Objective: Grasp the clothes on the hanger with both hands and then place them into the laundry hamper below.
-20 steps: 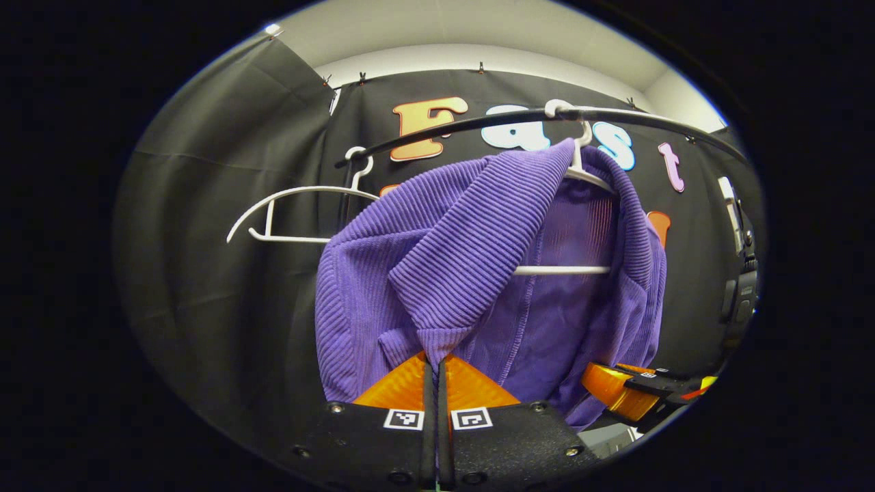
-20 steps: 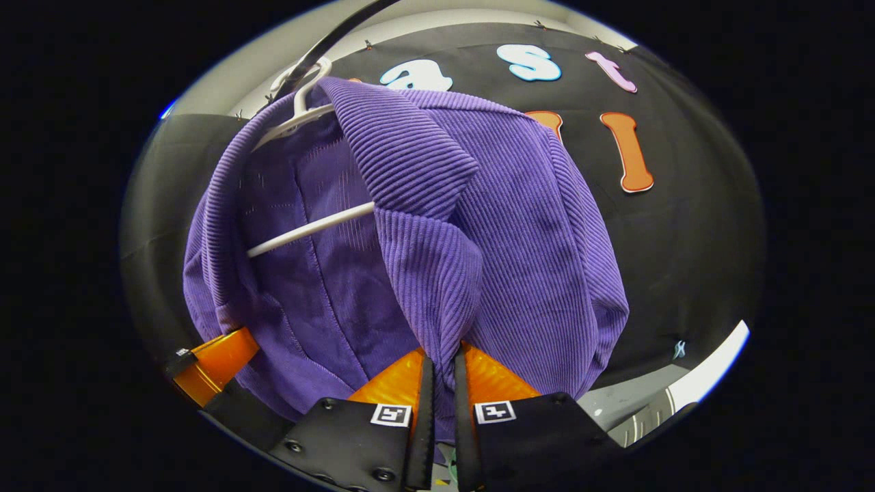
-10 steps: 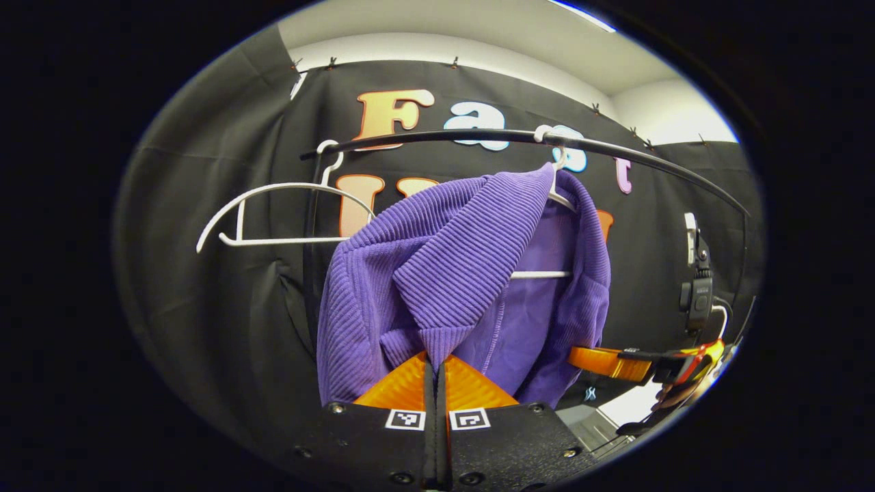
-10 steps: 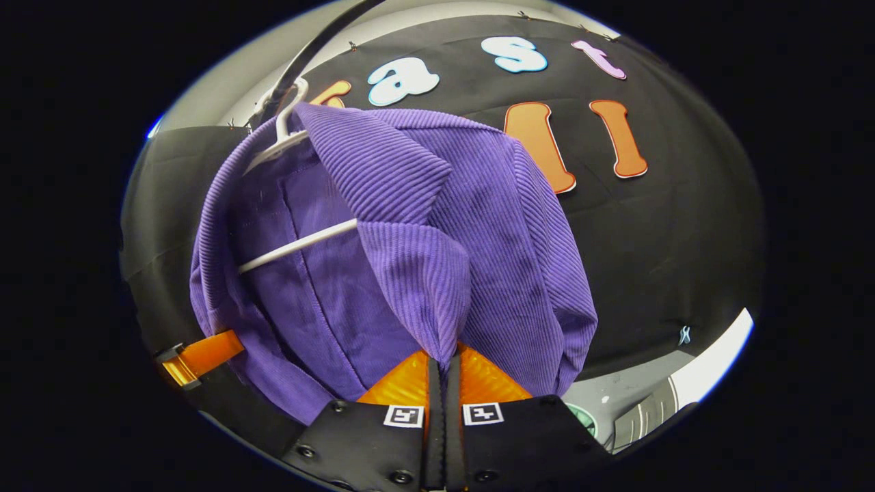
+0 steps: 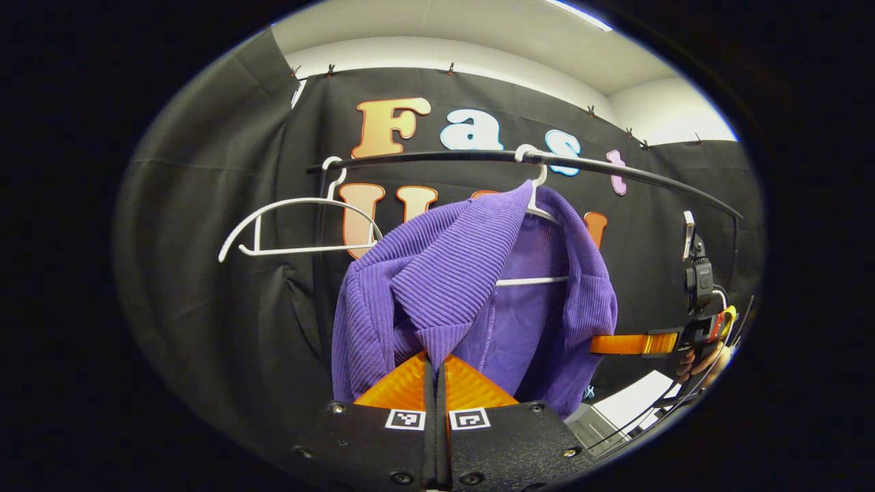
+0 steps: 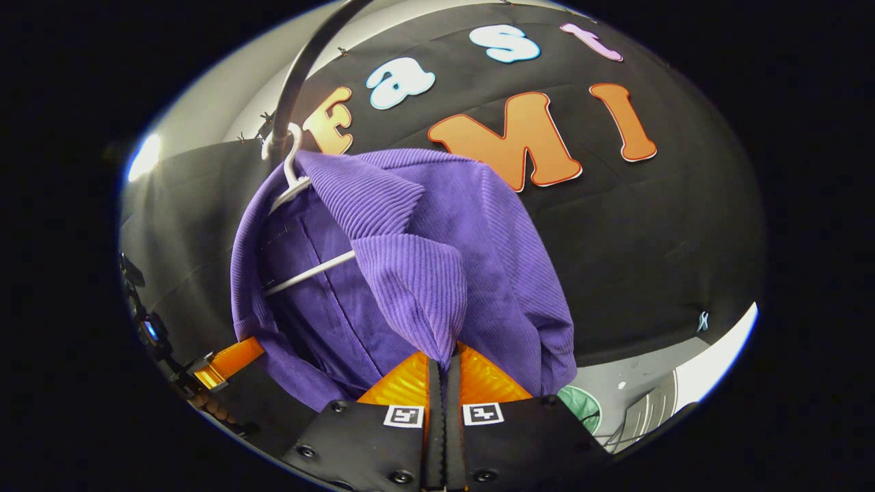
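Now we see both grippers drawn back from rail (image 5: 519, 158): purple garment (image 5: 444, 273) looks smaller than second ago, front panels pulled toward us. Left gripper (image 5: 435, 372) clamped tight on left lapel fold; right gripper (image 6: 443, 365) clamped tight on right one. Garment's collar still hung over white hanger (image 5: 540, 212), hook on rail. We judge: grasp done, garment not yet freed; hamper not yet reached. Spare empty hanger (image 5: 294, 225) hangs beside. Room: black cloth wall (image 5: 205, 273), pale ceiling, grey floor (image 6: 636, 383) below.
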A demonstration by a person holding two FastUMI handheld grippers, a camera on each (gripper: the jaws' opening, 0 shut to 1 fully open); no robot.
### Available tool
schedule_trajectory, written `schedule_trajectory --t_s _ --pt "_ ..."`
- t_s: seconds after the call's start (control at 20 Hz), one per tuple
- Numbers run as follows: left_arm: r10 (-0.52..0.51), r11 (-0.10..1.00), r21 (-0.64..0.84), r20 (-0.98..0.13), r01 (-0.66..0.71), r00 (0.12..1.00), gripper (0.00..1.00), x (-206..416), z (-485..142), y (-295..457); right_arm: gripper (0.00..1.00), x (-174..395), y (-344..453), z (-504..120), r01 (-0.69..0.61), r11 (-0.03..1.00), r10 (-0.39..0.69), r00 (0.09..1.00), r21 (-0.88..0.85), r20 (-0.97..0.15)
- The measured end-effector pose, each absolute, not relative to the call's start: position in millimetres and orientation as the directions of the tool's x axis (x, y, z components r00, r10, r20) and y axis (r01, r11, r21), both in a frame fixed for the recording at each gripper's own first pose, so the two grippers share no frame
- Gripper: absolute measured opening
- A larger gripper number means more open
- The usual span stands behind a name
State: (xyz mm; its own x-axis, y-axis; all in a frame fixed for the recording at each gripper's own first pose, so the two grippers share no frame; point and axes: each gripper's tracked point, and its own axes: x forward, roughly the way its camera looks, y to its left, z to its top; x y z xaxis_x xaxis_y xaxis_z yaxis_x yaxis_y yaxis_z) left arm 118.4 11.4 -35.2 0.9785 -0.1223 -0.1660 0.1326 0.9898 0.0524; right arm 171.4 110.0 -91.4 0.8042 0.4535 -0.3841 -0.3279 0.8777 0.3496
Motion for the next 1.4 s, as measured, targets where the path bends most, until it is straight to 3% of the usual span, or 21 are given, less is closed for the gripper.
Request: schedule_trajectory --t_s 0.3,0.6,0.9,1.4 --pt "-0.093 0.995 0.019 -0.128 0.096 0.987 0.0 90 -1 8 0.08 177 81 -64 -0.353 0.795 0.561 0.737 0.493 -0.378" --pt "-0.04 0.994 0.101 -0.057 0.045 0.998 0.0 87 49 29 0.08 212 52 -41 -0.339 0.798 0.553 0.742 0.499 -0.38" --pt "-0.012 0.978 0.209 0.017 0.008 1.0 0.0 100 82 49 0.08 251 27 -1 -0.312 0.753 0.546 0.788 0.58 -0.285" --pt "0.087 0.982 0.163 0.046 -0.093 0.995 0.0 126 74 75 0.08 289 27 23 -0.369 0.641 0.575 0.812 0.672 -0.102"
